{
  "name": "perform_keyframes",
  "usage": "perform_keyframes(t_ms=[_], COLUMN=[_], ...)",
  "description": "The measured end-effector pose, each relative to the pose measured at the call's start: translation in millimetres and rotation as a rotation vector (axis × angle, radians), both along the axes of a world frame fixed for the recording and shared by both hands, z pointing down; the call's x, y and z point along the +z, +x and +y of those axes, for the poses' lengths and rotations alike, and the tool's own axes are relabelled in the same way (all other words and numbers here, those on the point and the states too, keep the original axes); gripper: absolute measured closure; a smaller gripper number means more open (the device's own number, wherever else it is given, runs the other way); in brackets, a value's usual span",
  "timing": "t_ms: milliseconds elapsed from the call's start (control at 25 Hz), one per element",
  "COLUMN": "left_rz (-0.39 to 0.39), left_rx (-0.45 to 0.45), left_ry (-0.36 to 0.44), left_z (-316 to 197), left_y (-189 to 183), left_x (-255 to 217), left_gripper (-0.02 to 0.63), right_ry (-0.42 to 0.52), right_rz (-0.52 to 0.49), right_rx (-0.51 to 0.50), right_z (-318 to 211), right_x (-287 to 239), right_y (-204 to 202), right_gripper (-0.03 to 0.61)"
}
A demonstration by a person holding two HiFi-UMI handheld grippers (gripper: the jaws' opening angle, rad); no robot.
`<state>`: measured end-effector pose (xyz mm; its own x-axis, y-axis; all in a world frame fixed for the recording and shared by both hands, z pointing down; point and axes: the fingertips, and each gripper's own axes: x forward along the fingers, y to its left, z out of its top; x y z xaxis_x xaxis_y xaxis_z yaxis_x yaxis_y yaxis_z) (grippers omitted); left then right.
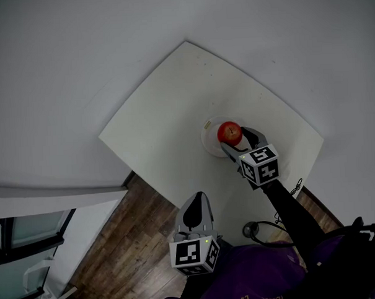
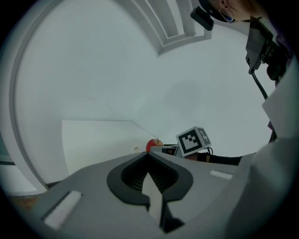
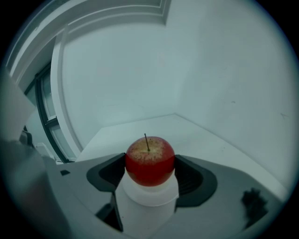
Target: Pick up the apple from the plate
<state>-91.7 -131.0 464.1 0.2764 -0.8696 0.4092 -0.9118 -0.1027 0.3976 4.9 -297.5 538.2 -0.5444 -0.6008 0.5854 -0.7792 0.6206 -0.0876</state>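
A red apple point(image 1: 229, 133) with a yellowish top stands on a small white plate point(image 1: 211, 141) near the middle of the white table point(image 1: 167, 103). My right gripper point(image 1: 235, 137) reaches in from the front right. In the right gripper view its dark pads point(image 3: 112, 170) press both sides of the apple point(image 3: 149, 161), which still sits over the plate point(image 3: 147, 196). My left gripper point(image 1: 198, 198) hangs shut and empty at the table's near edge, well short of the plate. From the left gripper view the apple point(image 2: 152, 145) shows beyond its closed jaws point(image 2: 149, 156), next to the right gripper's marker cube point(image 2: 193, 140).
White walls meet behind the table's far corner. Wooden floor point(image 1: 123, 241) lies to the table's front left, with a window frame point(image 1: 24, 246) at the far left. A black cable point(image 1: 259, 230) runs beside my right arm.
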Motion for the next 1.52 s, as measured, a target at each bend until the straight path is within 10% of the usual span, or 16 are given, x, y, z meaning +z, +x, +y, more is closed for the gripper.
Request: perform_keyframes(t_ms=[1520], left_rz=[-0.053], left_rx=[0.042], left_ry=[0.165], left_z=[42], left_y=[27], left_x=[-68], left_gripper=[0.606], right_ry=[0.272], right_rz=[-0.125], right_rx=[0.032], right_z=[80], right_x=[-144], right_y=[33], right_gripper=[0.239])
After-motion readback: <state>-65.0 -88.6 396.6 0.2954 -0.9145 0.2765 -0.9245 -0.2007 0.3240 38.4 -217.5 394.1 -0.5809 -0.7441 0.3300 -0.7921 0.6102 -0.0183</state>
